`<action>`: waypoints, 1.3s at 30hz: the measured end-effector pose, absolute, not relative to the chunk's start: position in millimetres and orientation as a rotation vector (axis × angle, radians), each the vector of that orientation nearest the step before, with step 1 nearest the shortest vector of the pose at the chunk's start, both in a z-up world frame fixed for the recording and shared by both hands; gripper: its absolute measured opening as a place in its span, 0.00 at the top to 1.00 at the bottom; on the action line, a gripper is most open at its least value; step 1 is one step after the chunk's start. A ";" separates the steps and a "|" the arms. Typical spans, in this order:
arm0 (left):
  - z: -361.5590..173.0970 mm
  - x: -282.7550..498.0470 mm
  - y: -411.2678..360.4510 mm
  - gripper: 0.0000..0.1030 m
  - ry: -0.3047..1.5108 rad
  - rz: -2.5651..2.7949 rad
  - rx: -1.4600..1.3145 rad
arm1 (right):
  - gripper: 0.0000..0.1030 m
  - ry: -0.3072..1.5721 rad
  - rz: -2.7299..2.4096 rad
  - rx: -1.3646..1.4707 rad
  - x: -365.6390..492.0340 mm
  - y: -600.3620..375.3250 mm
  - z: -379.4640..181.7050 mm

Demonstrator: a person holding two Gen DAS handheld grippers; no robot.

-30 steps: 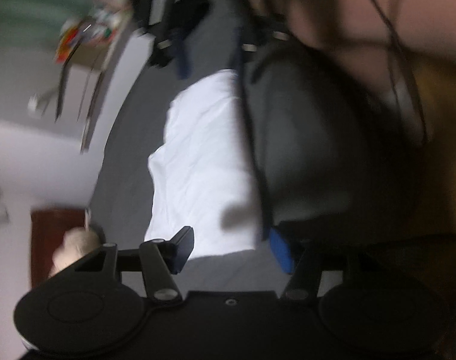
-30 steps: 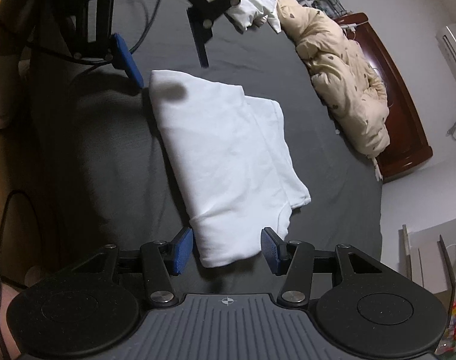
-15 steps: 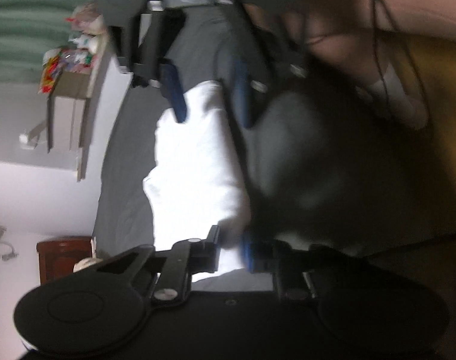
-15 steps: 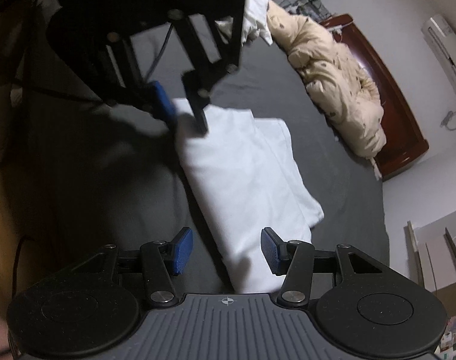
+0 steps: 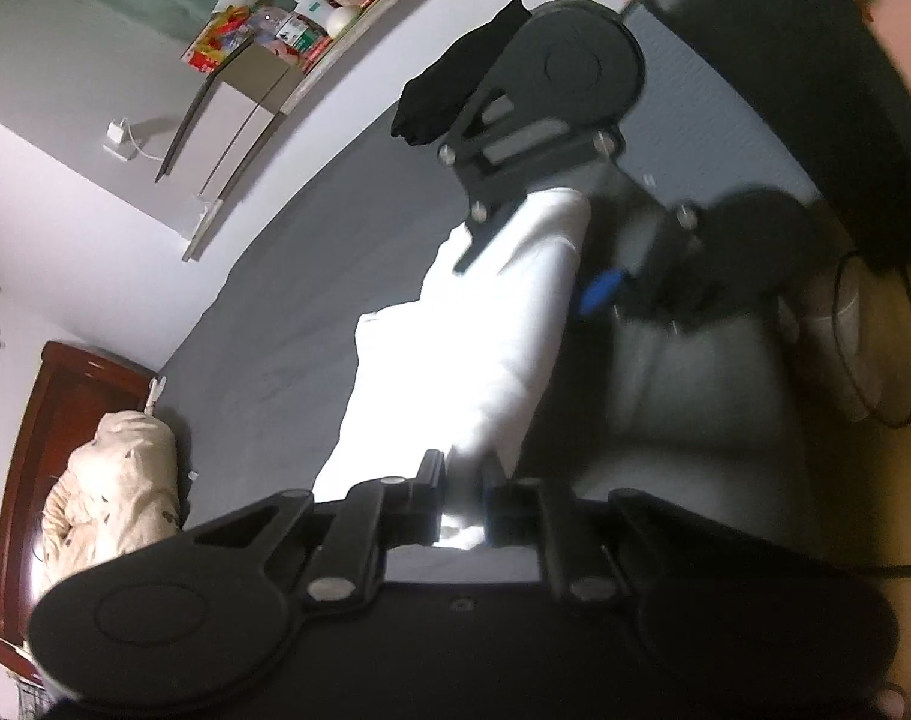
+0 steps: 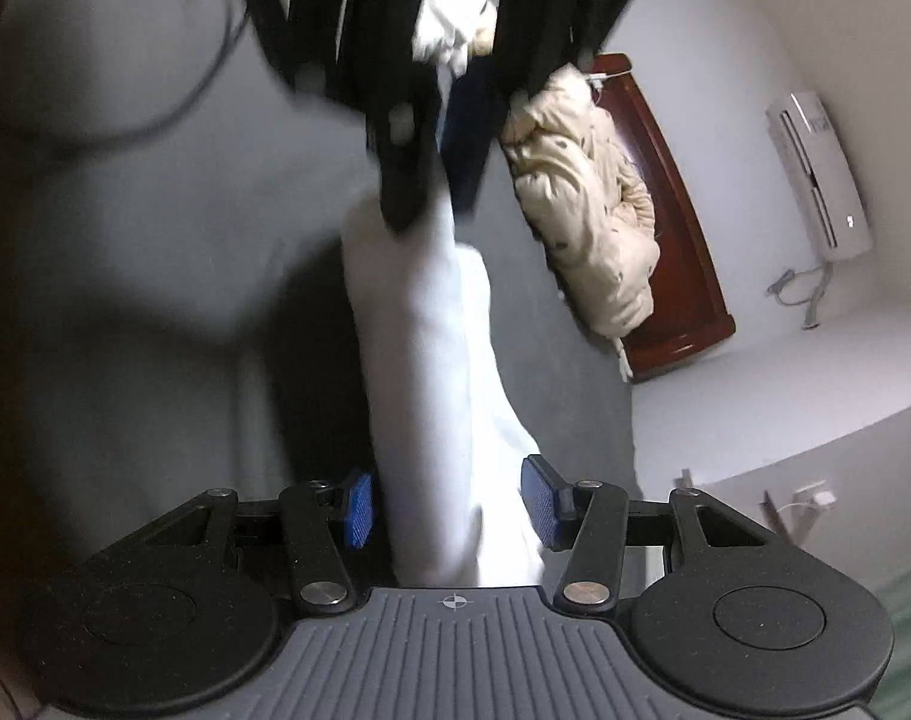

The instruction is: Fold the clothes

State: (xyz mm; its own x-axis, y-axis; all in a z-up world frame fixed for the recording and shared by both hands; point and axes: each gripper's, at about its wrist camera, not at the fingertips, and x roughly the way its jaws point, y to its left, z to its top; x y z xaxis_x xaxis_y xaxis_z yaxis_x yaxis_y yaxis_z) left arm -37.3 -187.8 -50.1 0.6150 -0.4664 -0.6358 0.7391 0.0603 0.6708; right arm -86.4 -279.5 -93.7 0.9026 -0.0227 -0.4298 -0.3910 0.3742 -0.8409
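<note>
I see one white folded garment [image 5: 473, 348] on the grey bed [image 5: 311, 312]. My left gripper [image 5: 462, 501] pinches its near end; my right gripper [image 6: 449, 507] straddles it, unclenched.

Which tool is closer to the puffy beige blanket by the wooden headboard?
Left, probably. The left tool grips the white garment's end toward the beige blanket. The right tool straddles the garment's far end.
</note>
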 end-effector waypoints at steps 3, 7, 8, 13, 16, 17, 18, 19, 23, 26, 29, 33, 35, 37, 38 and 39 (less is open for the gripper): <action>-46.5 -39.5 -185.0 0.88 0.294 -0.934 1.183 | 0.52 0.417 0.278 -1.190 -82.4 -296.5 -89.5; -48.5 -38.4 -187.6 0.85 0.307 -0.929 1.179 | 0.82 0.414 0.350 -1.177 -78.1 -306.3 -74.0; -50.7 -40.2 -188.3 0.85 0.308 -0.920 1.179 | 0.83 0.416 0.367 -1.169 -76.7 -307.1 -69.0; -64.6 -52.9 -192.2 0.59 0.283 -0.861 1.195 | 0.85 0.430 0.401 -1.110 -63.7 -306.4 -37.6; -78.0 -60.0 -198.8 0.52 0.227 -0.797 1.255 | 0.85 0.432 0.403 -1.123 -60.7 -306.0 -36.0; -82.2 -58.8 -202.0 0.52 0.215 -0.771 1.271 | 0.85 0.431 0.404 -1.132 -60.6 -306.1 -37.5; -85.7 -55.7 -204.9 0.52 0.206 -0.746 1.282 | 0.85 0.431 0.404 -1.141 -60.4 -306.1 -38.9; -88.1 -51.3 -207.4 0.52 0.198 -0.724 1.290 | 0.85 0.431 0.404 -1.150 -60.3 -306.2 -40.4; -88.3 -34.0 -211.2 0.77 0.223 -0.726 1.286 | 0.85 0.430 0.406 -1.186 -59.6 -306.4 -46.3; -82.2 -30.8 -208.9 0.87 0.225 -0.756 1.287 | 0.84 0.429 0.406 -1.213 -59.1 -306.6 -50.7; -76.1 -30.7 -205.2 0.88 0.224 -0.757 1.276 | 0.84 0.428 0.407 -1.240 -58.7 -306.8 -55.1; -69.5 -29.0 -205.7 0.88 0.220 -0.753 1.266 | 0.83 0.434 0.413 -1.277 -56.2 -306.9 -63.6; -67.6 -30.9 -205.7 0.88 0.222 -0.769 1.264 | 0.84 0.476 0.446 -1.250 -52.8 -310.8 -65.4; -64.9 -34.2 -203.7 0.89 0.238 -0.812 1.254 | 0.84 0.524 0.482 -1.206 -53.8 -315.8 -62.2; -63.6 -36.9 -201.4 0.89 0.240 -0.835 1.258 | 0.87 0.528 0.504 -1.211 -56.2 -317.4 -60.8; -62.3 -39.5 -199.2 0.89 0.241 -0.857 1.263 | 0.88 0.524 0.528 -1.224 -61.4 -319.0 -58.9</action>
